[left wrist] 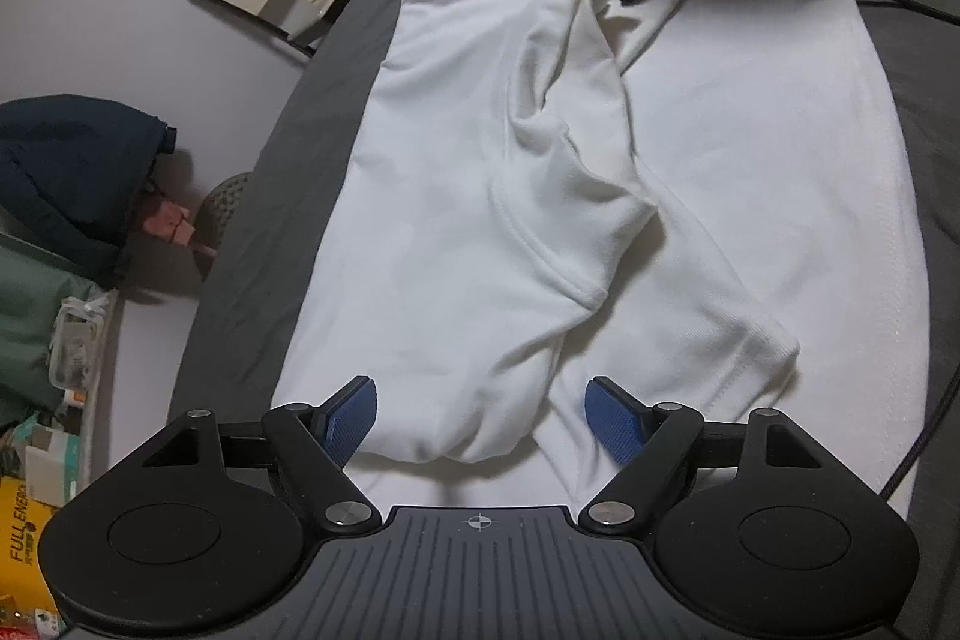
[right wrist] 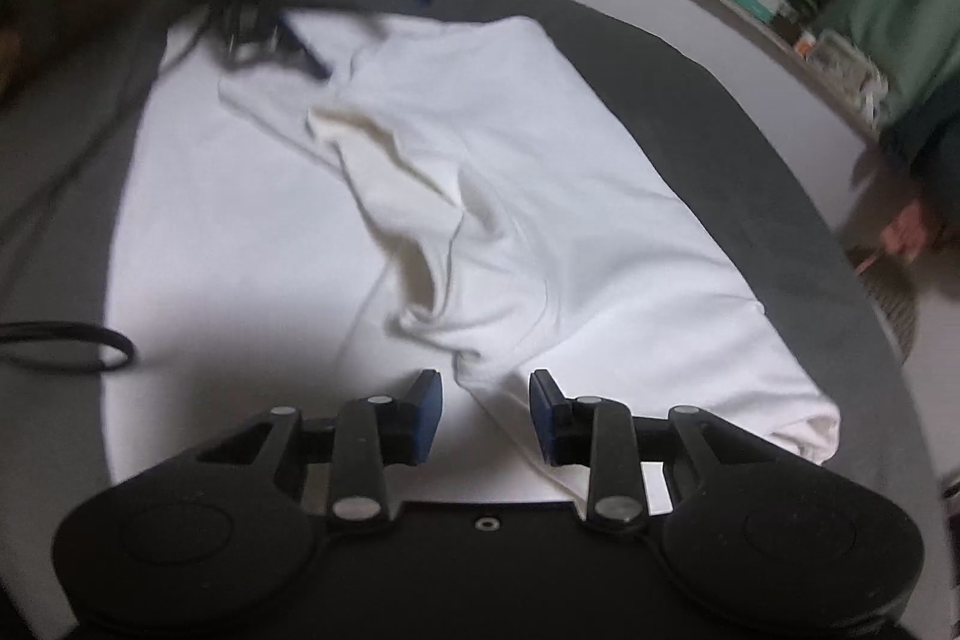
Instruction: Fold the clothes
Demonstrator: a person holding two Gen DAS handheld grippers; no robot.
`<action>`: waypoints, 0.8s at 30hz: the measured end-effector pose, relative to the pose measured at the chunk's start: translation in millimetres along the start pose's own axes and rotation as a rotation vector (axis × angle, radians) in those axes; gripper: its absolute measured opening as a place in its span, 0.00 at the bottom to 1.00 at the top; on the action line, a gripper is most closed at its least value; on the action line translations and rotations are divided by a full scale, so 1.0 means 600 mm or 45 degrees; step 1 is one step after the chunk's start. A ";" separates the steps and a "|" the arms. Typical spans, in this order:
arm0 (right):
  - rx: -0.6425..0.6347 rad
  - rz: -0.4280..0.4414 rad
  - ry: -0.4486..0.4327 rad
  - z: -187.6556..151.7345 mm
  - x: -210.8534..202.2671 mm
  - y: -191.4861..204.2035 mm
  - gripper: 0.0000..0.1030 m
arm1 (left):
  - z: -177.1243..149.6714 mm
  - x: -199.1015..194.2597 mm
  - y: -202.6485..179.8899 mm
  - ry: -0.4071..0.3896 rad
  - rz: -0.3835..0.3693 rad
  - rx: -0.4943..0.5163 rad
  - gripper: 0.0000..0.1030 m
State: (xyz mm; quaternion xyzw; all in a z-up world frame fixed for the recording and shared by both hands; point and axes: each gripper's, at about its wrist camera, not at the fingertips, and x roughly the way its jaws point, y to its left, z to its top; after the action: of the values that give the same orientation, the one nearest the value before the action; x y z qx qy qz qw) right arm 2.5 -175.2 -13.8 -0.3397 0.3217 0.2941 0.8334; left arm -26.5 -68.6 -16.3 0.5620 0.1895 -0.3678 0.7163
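The white cotton T-shirt (left wrist: 456,196) is lying lengthwise on the grey bed (left wrist: 336,58) between both wide-open, empty tongs, left tongs (left wrist: 483,421) and right tongs (right wrist: 485,415) facing opposite ends.

- Left gripper (left wrist: 480,421): black linkage arms, silver round screws, ribbed grey base with crosshair mark at 6 o'clock, textured blue pads (left wrist: 354,415).
- Right gripper (right wrist: 486,418): matching black arms, silver screws, blue pads (right wrist: 427,415).
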 end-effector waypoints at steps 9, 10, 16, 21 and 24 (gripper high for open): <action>-0.016 0.025 -0.058 0.006 -0.011 -0.007 0.09 | -0.001 0.005 0.001 0.029 -0.124 0.039 0.08; -0.003 0.037 -0.064 0.006 -0.014 -0.012 0.08 | -0.004 0.003 0.002 0.031 -0.136 0.035 0.07; 0.074 0.118 -0.044 -0.006 -0.032 -0.035 0.07 | -0.026 0.002 0.010 0.067 -0.184 -0.008 0.06; 0.052 0.145 0.009 -0.010 -0.017 -0.025 0.13 | -0.041 0.004 0.019 0.084 -0.209 -0.134 0.07; 0.236 0.280 -0.125 -0.015 -0.041 -0.058 0.29 | -0.060 -0.003 0.042 0.073 -0.242 -0.324 0.15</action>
State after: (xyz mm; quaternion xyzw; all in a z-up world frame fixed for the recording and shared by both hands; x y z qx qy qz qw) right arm 8.8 -209.4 12.4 -0.2092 0.3417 0.3688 0.8387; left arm -3.9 -31.3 -8.8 0.4565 0.3072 -0.3910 0.7378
